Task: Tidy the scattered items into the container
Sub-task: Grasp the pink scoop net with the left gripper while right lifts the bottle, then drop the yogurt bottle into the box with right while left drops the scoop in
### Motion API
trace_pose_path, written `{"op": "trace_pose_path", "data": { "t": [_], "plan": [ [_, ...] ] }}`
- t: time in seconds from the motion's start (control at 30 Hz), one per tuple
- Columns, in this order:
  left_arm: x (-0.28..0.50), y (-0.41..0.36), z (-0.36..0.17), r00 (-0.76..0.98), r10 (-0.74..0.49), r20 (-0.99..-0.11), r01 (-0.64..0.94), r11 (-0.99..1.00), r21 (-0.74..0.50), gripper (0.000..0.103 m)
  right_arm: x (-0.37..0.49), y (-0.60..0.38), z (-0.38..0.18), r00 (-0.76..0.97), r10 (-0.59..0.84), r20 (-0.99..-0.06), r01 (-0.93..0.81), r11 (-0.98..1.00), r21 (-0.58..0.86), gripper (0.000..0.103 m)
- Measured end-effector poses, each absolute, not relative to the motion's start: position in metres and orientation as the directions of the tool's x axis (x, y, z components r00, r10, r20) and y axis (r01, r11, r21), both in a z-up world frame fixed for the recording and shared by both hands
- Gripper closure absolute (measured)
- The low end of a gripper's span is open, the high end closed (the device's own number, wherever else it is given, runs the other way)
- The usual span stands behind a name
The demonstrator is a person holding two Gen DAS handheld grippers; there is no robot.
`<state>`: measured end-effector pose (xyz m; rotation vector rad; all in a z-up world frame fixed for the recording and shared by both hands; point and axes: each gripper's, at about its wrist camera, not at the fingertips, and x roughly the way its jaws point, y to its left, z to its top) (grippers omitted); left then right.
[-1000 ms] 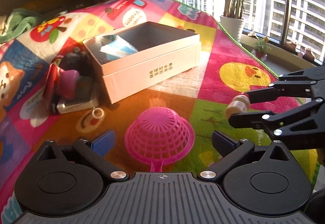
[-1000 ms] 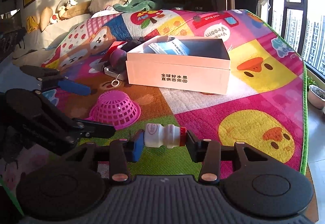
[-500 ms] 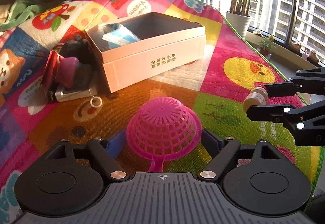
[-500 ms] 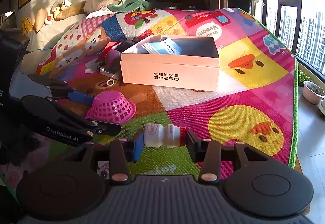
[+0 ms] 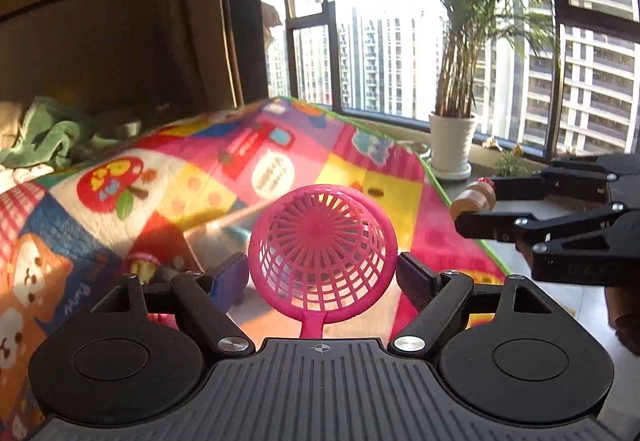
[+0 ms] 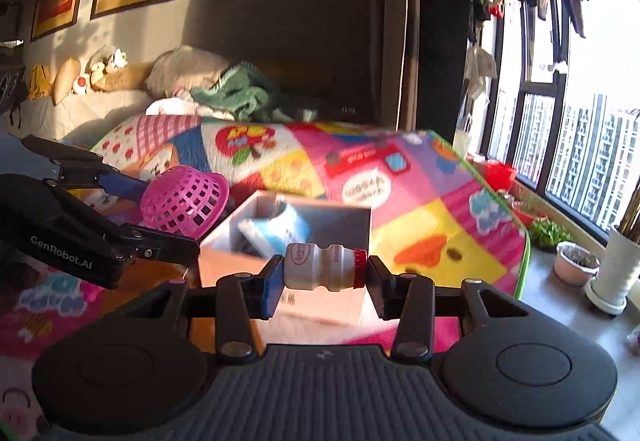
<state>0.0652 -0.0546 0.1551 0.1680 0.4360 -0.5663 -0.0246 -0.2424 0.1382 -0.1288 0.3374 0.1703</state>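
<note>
A sunlit room with tall windows holds a bright quilted play mat [image 6: 436,217] printed with cartoon ducks, apples and speech bubbles, spread over a bed or low platform.

The left gripper [image 5: 322,275] has its jaws clenched on a pink plastic lattice strainer with a domed basket and short handle [image 5: 322,253]; the ribbed dark pads press the basket's rim on both sides, the dome faces away from the camera, and the handle points back toward the gripper body. It is held clear above the mat.

The right gripper [image 6: 322,277] has its jaws grasping a small white plastic drink bottle with a waisted body and red cap [image 6: 320,267], pinched end to end, lying level, base against the blue pad and cap against the black one.

Just beyond the bottle sits the open white cardboard box [image 6: 360,305], rectangular and smooth-walled, with a blue-and-white packet [image 6: 280,229] inside. The strainer hangs to the left of the box in the right wrist view.

A white ceramic pot with a palm [image 5: 452,145] stands by the window sill.
</note>
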Motion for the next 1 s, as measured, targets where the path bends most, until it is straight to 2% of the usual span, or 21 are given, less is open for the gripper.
{"op": "trace_pose_path", "data": {
  "t": [0.17, 0.33, 0.4, 0.43, 0.47, 0.53, 0.6, 0.67, 0.77, 0.83, 0.93, 1.0],
  "plan": [
    [0.138, -0.069, 0.178, 0.734, -0.524, -0.432, 0.534, 0.838, -0.109, 0.018, 0.038, -0.253, 0.158, 0.943, 0.118, -0.31, -0.148, 0.986, -0.074, 0.06],
    [0.206, -0.085, 0.166, 0.709, -0.528, -0.468, 0.503, 0.843, -0.189, 0.017, 0.09, -0.26, 0.15, 0.935, 0.123, -0.331, -0.142, 0.989, -0.033, 0.06],
    [0.231, -0.089, 0.152, 0.671, -0.541, -0.507, 0.502, 0.835, -0.227, 0.015, 0.112, -0.26, 0.143, 0.926, 0.127, -0.355, -0.141, 0.99, -0.014, 0.06],
    [0.24, -0.089, 0.144, 0.653, -0.546, -0.526, 0.501, 0.831, -0.241, 0.009, 0.123, -0.26, 0.138, 0.918, 0.134, -0.373, -0.145, 0.989, -0.003, 0.06],
    [0.246, -0.087, 0.136, 0.647, -0.54, -0.538, 0.491, 0.835, -0.249, 0.007, 0.134, -0.258, 0.132, 0.907, 0.145, -0.395, -0.155, 0.988, 0.007, 0.06],
    [0.25, -0.075, 0.122, 0.651, -0.521, -0.551, 0.461, 0.849, -0.258, 0.007, 0.151, -0.253, 0.119, 0.883, 0.177, -0.434, -0.189, 0.982, 0.016, 0.059],
    [0.245, -0.053, 0.111, 0.671, -0.498, -0.549, 0.427, 0.865, -0.263, 0.007, 0.162, -0.248, 0.104, 0.866, 0.184, -0.464, -0.201, 0.98, 0.014, 0.048],
    [0.228, -0.029, 0.102, 0.708, -0.465, -0.532, 0.404, 0.884, -0.236, 0.006, 0.167, -0.245, 0.092, 0.849, 0.188, -0.494, -0.199, 0.979, 0.03, 0.046],
    [0.189, 0.004, 0.086, 0.786, -0.366, -0.499, 0.368, 0.925, -0.1, 0.003, 0.164, -0.242, 0.078, 0.821, 0.208, -0.531, -0.208, 0.976, 0.061, 0.046],
    [0.165, 0.024, 0.074, 0.824, -0.292, -0.486, 0.329, 0.944, -0.011, 0.002, 0.156, -0.235, 0.071, 0.82, 0.197, -0.537, -0.216, 0.976, 0.026, 0.046],
    [0.145, 0.05, 0.048, 0.828, -0.201, -0.523, 0.262, 0.964, 0.045, 0.001, 0.142, -0.217, 0.068, 0.82, 0.192, -0.539, -0.256, 0.966, -0.046, 0.046],
    [0.135, 0.068, 0.033, 0.813, -0.154, -0.562, 0.209, 0.977, 0.034, 0.001, 0.136, -0.202, 0.071, 0.819, 0.208, -0.535, -0.29, 0.954, -0.073, 0.046]
  ]
}}
